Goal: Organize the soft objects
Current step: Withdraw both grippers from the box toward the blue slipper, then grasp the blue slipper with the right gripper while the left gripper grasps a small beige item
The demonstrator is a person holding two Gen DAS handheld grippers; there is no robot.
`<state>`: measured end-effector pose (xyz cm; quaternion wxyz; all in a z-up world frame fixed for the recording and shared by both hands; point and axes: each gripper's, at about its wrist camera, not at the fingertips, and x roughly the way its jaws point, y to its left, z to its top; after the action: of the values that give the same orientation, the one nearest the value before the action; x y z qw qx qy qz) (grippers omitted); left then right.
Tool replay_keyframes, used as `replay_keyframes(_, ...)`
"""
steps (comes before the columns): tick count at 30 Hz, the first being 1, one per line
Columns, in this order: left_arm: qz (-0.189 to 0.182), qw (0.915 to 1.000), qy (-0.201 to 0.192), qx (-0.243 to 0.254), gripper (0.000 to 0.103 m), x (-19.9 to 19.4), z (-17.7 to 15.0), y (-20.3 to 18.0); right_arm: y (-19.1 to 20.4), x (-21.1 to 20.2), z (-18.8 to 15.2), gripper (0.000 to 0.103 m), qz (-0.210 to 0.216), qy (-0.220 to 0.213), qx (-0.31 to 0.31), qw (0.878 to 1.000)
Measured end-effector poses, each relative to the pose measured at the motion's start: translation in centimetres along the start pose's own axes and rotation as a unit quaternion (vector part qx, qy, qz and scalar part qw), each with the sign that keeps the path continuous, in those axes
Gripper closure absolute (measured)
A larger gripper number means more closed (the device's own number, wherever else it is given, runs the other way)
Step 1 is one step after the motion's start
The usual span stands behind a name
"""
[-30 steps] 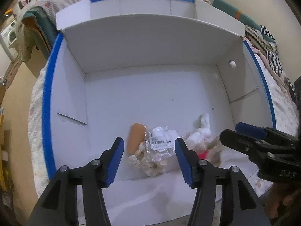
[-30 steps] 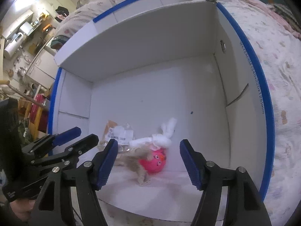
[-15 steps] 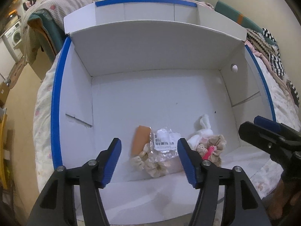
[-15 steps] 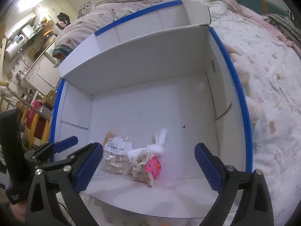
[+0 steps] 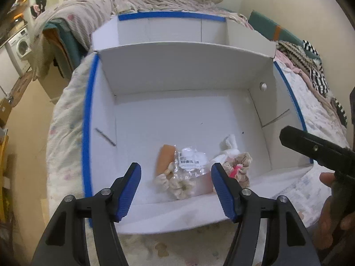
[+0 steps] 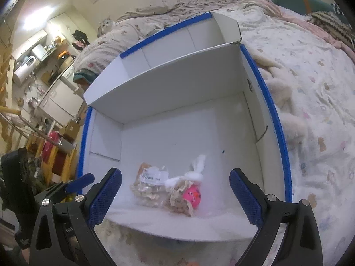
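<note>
A white cardboard box with blue-taped rims [image 5: 88,115] [image 6: 275,115] lies open on a bed. On its floor near the front wall lies a clear bag of cream scrunchies [image 5: 188,164] [image 6: 150,181] with a barcode label and an orange card. Right beside it is a pink toy [image 5: 235,169] [image 6: 192,194] with white ears and a beige frill. My left gripper [image 5: 175,170] hangs open above the front wall, empty. My right gripper [image 6: 175,177] is open very wide and empty too. Each gripper shows in the other's view: the right gripper [image 5: 310,148], the left gripper [image 6: 75,184].
A patterned quilt [image 6: 321,88] covers the bed around the box. A fluffy cream plush [image 6: 281,93] lies just outside the box's right wall. A cat [image 6: 107,24] sits at the far end. Striped clothes [image 5: 317,73] are at the right, a washing machine [image 5: 21,44] at the left.
Both grippers have lifted and drawn back from the box floor. The right jaws have spread much wider, the left slightly. The pink toy has settled against the bag.
</note>
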<state>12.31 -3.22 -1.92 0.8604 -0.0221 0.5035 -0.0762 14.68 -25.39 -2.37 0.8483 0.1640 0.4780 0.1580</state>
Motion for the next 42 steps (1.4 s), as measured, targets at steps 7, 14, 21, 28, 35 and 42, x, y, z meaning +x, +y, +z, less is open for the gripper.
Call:
replay_keyframes(7,0.0,0.9998,-0.001,-0.018,0.04,-2.0,-2.1,1.5,1.0,-1.7,-2.1,0.0,-0.011,0.003,-0.029,1.0)
replay_keyframes(14,0.0,0.9996,-0.004,-0.027,0.04,-3.4,-4.2,2.1,1.7,-3.2,-4.4,0.0,-0.015,0.003,-0.049,0.999)
replay_keyframes(21,0.008,0.9993,0.005,-0.035,0.04,-3.6,-6.0,2.3,1.5,-4.1,-5.9,0.0,-0.022,0.002,-0.039,0.999)
replay_keyframes(28,0.022,0.9972,0.02,-0.068,0.04,-2.8,-7.0,3.1,0.0,-3.6,-6.9,0.0,-0.036,0.018,-0.029,0.999)
replay_keyframes(35,0.016,0.9949,0.038,-0.092,0.04,-1.5,-7.2,3.3,-3.0,-3.0,-7.5,0.0,-0.011,0.047,0.035,0.998)
replay_keyframes(42,0.006,0.9958,0.041,-0.082,0.04,-1.1,-6.8,1.9,-3.3,1.4,-8.4,0.0,-0.028,0.119,0.053,0.991)
